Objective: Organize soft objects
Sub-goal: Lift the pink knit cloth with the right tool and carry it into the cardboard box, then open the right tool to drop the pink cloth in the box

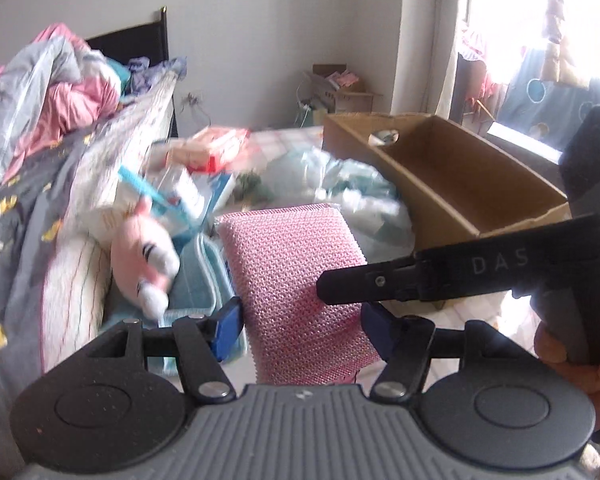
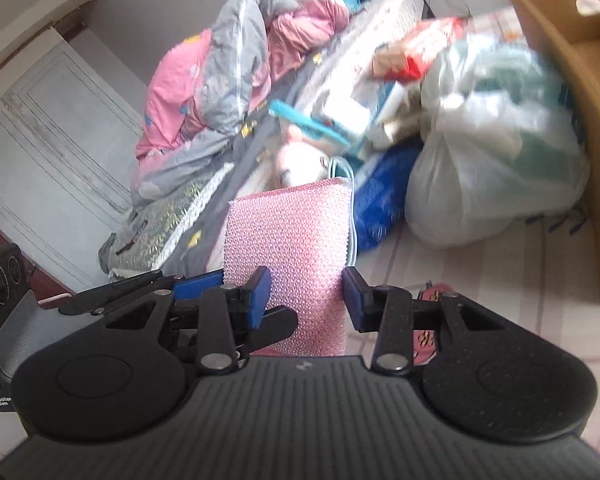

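A pink mesh scrub sponge [image 1: 296, 280] stands between the blue pads of my left gripper [image 1: 300, 326], which is shut on its lower part. The same sponge [image 2: 292, 248] shows in the right wrist view between the blue pads of my right gripper [image 2: 306, 300], which closes on its sides. In the left wrist view my right gripper's finger [image 1: 420, 276] reaches in from the right and touches the sponge. A pink and white plush toy [image 1: 146, 264] lies on the bed to the left, beside a light blue towel [image 1: 198, 276].
An open cardboard box [image 1: 452, 176] stands at the right. A white plastic bag [image 2: 496, 152] of soft things lies beside it. Crumpled grey and pink bedding [image 2: 228, 64] piles up at the left. Small boxes and packets [image 1: 208, 152] are scattered behind the sponge.
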Available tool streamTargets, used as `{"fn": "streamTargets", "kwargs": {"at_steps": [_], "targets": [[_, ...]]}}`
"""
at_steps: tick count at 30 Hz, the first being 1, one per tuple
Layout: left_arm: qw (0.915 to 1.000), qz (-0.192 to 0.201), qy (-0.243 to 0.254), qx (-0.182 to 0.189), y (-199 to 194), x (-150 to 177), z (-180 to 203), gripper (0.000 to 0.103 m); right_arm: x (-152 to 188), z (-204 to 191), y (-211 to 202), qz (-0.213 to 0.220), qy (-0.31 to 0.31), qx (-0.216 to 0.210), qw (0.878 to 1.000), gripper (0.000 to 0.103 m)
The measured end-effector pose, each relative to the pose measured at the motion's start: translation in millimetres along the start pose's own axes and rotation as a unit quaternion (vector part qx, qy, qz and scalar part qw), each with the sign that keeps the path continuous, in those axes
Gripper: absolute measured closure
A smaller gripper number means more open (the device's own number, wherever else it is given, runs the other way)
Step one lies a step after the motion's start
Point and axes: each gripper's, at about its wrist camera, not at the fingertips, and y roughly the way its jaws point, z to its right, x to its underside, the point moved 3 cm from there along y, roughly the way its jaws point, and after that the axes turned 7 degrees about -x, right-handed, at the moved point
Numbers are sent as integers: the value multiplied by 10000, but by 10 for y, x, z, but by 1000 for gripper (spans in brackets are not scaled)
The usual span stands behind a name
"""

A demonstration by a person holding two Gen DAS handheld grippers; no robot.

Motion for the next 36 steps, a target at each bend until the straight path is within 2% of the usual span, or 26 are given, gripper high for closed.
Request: {"fn": "streamTargets", "kwargs": {"at_steps": [3, 7, 10, 13, 17, 20, 23, 26, 30, 33, 36], "targets": [[9989, 314, 343, 91, 63, -409, 240, 38, -305, 20, -272, 432, -115, 70, 9990, 64], [9959, 512, 636, 398, 303, -930, 577, 37, -729, 211, -636, 844, -177, 299, 9958, 64], [9931, 513, 860, 606, 628, -1306, 851, 37, -1101, 501, -837, 986, -115, 527, 9937, 64], [9915, 322, 952, 827, 1032, -1632, 1101, 37, -1474, 900, -940, 970, 102, 741, 9925, 64], [9897, 2, 1053, 973, 1653, -1966, 1401, 35, -1935, 1568, -952, 770, 516, 952, 9911, 63], [9886, -268, 1112, 983, 2124, -2126, 1539, 35, -2237, 2111, -868, 539, 1020, 930, 9890, 63], [9879, -501, 1150, 912, 2560, -2246, 1603, 35, -2486, 2625, -701, 311, 1421, 879, 9855, 63], [9875, -708, 1169, 783, 2915, -2281, 1633, 29, -2672, 3035, -492, 159, 1643, 914, 9820, 62], [9876, -775, 1203, 639, 3091, -2291, 1585, 26, -2736, 3552, -59, -220, 1764, 1215, 9765, 63], [9891, -690, 1126, 656, 3048, -2312, 1464, 24, -2631, 3899, 237, -523, 1969, 1554, 9666, 63], [9916, -527, 1005, 614, 2917, -2374, 1302, 22, -2527, 4080, 377, -614, 2201, 1561, 9609, 62]]}}
